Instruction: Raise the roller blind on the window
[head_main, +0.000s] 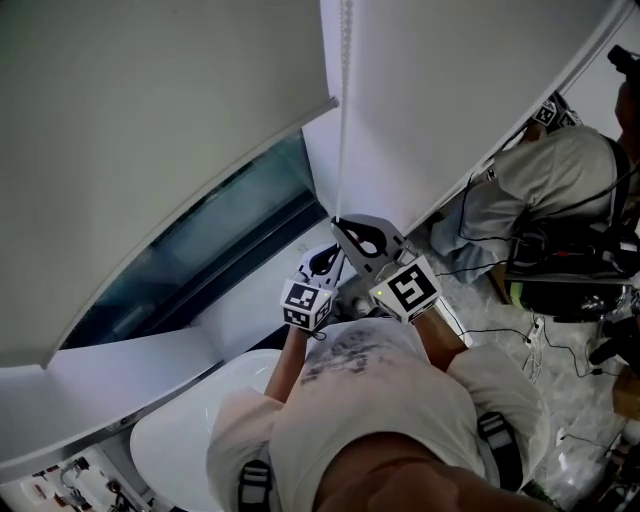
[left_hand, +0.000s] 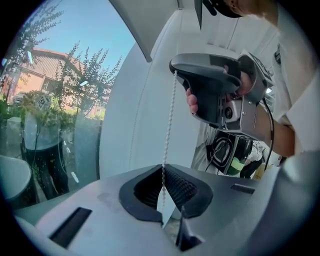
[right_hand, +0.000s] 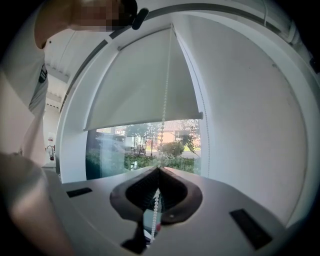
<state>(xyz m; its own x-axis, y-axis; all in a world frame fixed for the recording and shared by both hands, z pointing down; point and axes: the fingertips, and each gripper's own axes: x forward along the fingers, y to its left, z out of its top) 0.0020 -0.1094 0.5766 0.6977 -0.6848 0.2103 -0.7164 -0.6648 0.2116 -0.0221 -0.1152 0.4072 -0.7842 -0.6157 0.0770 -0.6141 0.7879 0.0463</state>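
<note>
While jaws of R gripper (right_hand: 159, 170) clamp the bead chain (right_hand: 165, 90), jaws of L gripper (left_hand: 163, 168) pinch it just below; blind (right_hand: 142, 85) hangs above both.

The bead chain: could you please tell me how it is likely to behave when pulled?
The bead chain is probably floppy: it looks straight where it is stretched between the right gripper and the left gripper. Its small beads look light and likely catch in the shut jaws, so slipping seems unlikely.
</note>
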